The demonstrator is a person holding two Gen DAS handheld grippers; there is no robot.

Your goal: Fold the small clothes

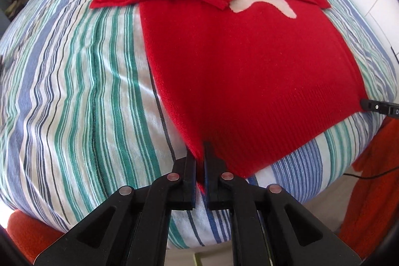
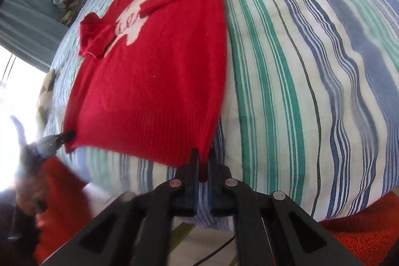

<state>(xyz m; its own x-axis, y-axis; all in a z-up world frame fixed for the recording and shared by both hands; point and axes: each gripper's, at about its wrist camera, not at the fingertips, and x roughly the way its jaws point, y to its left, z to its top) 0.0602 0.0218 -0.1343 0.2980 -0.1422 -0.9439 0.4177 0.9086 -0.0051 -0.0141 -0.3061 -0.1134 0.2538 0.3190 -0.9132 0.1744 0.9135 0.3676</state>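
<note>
The red sweater [image 1: 249, 61] lies flat on the striped bed [image 1: 74, 66], sleeves folded in, ahead of each hand-held gripper, left [image 1: 200, 161] and right [image 2: 203, 163], both clenched on hem corners (presumably to fold it upward).

A small red knitted sweater [image 1: 249, 61] lies flat, front side up, on a striped bed. A white animal figure shows on its chest. Both sleeves are folded inward across the chest. Its ribbed hem lies nearest, both hem corners pinched.
</note>
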